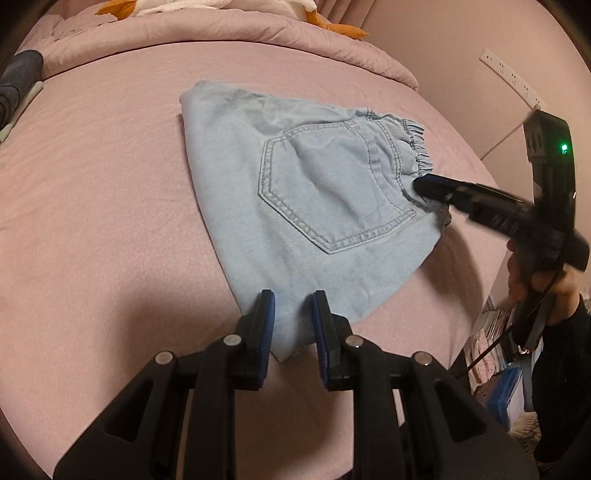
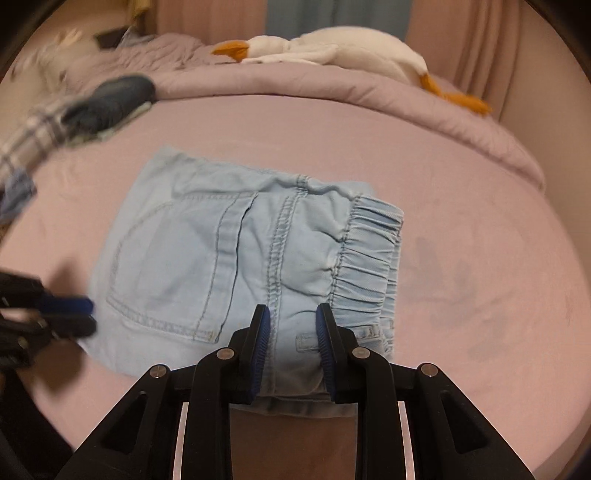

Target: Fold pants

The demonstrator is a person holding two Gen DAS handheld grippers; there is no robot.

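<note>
A pink bed (image 1: 110, 184) fills both views, with a rumpled quilt (image 1: 221, 33) at its far end and a white toy goose (image 2: 332, 48) lying on the quilt. The light blue pants (image 1: 314, 206) lie folded in the middle of the bed, back pocket (image 1: 332, 184) facing up. The right gripper (image 2: 291, 325) is closed on the cloth near the elastic waistband (image 2: 369, 266), and the fabric is bunched between its pads. The left gripper (image 1: 291, 314) stands at the near corner of the pants; cloth lies between its jaws, but I cannot tell if the pads press it.
</note>
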